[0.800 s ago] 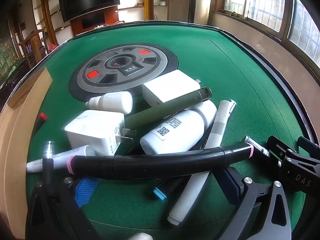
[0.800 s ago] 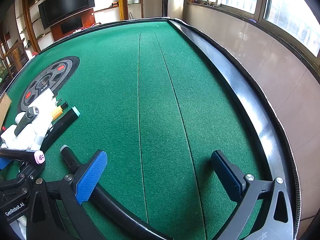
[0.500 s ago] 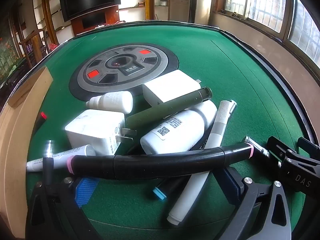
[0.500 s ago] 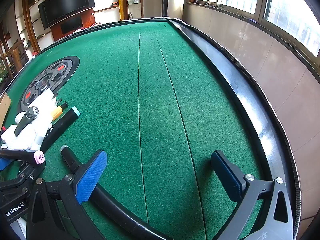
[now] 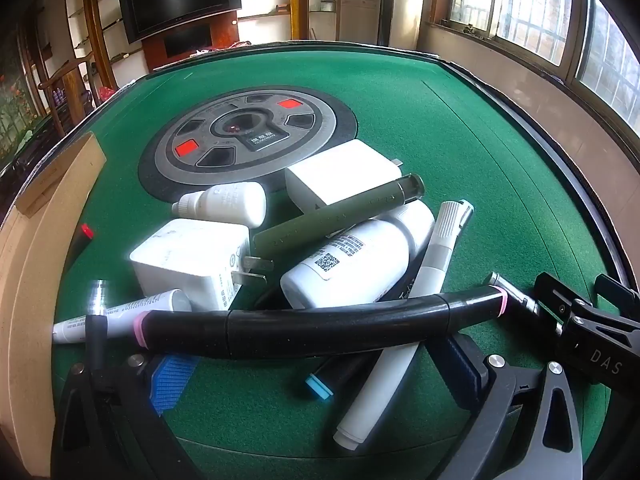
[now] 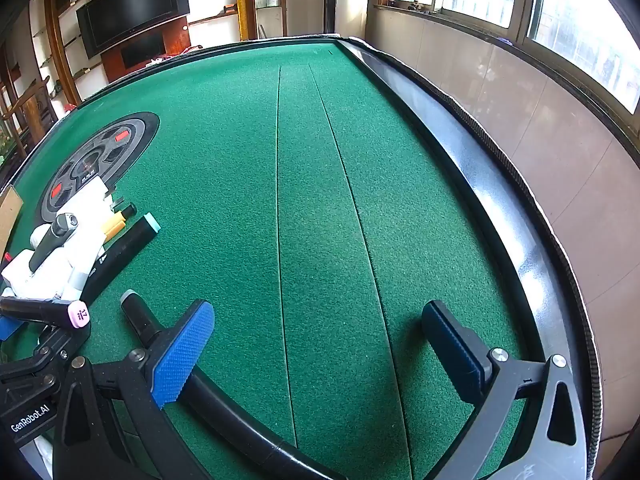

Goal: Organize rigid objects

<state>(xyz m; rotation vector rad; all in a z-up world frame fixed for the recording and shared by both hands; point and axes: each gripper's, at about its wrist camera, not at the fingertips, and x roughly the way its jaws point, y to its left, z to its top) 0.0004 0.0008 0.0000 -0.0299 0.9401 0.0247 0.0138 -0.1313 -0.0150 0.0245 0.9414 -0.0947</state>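
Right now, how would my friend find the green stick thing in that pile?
Start at the big round grey dial in the middle of the green felt table, then come down to the pile beside it. The olive-green tube lies slanted on top, across the white QR-code bottle. It is the only green thing there.

Wide-spread right gripper [image 6: 316, 344] over green felt [image 6: 320, 200]

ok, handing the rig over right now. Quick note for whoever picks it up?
Left tongs: open, holding nothing, over the near edge of the pile.
Right tongs: open, empty, over bare green felt.
Things: all heaped beside the round centre panel: two white chargers, two white bottles, olive tube, grey-white pen, black marker with pink ends lying across the top.
Done: nothing sorted.
Left: everything; the black marker is the likely first pick.
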